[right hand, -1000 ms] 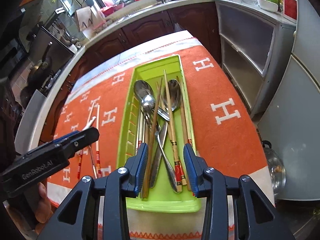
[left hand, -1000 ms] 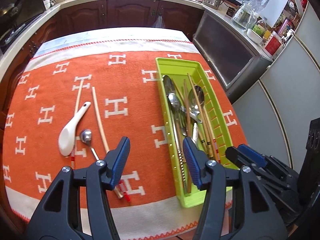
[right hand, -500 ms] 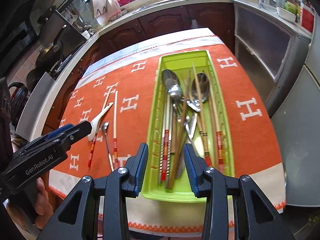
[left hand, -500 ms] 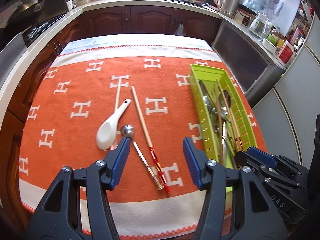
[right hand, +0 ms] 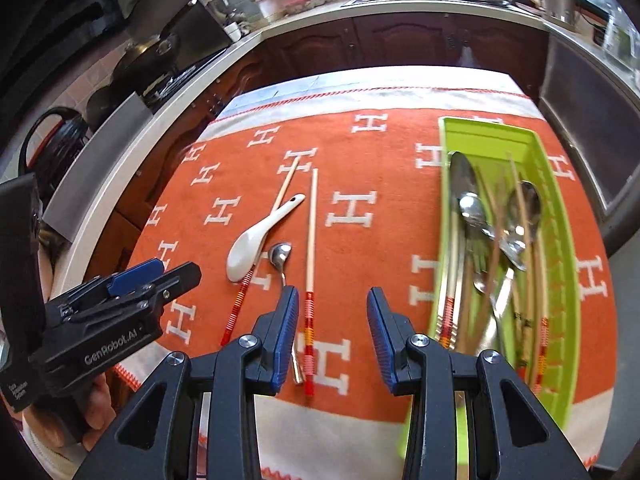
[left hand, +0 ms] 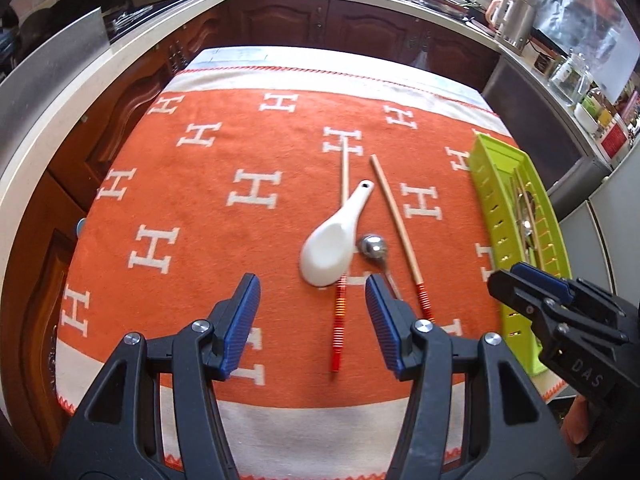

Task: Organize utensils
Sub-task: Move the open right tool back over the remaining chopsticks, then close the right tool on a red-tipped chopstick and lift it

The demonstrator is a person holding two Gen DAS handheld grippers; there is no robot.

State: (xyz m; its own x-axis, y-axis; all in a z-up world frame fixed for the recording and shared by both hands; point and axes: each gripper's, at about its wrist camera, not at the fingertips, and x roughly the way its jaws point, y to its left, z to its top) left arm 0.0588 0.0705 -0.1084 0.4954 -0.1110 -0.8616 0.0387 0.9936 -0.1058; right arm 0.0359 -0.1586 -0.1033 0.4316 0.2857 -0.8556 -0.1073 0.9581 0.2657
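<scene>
- Both views have swung away from the lime-green slotted plastic utensil tray (right hand: pixel 492 140) toward the loose pieces on the orange cloth patterned with white H shapes (left hand: pixel 200 216); a second ago the tray sat straight ahead of each tool, and now it lies off to the right.
- My reading: the last drop-off is finished and the next pick-up is starting.
- The left gripper (left hand: pixel 312 316) has its blue pads set moderately apart with nothing between them.
- The right gripper (right hand: pixel 333 332) is narrower, also empty, with bare cloth in its gap.
- Just ahead of the left gripper lies the white ceramic soup spoon (left hand: pixel 334 246), resting across one wooden chopstick with a red-banded handle (left hand: pixel 339 320).
- Beside the spoon's bowl, toward the tray, is a small steel spoon (left hand: pixel 374 247), then a second red-banded wooden chopstick (left hand: pixel 396 224).
- In the right wrist view that second chopstick's handle (right hand: pixel 308 332) passes just inside the left pad.
- Four pieces remain out; the tray already holds steel spoons and chopsticks.
- The cloth's near hem lies under both tools. Open cloth spreads left and beyond the pieces, but they lie close together, so a grab may nudge a neighbour.
</scene>
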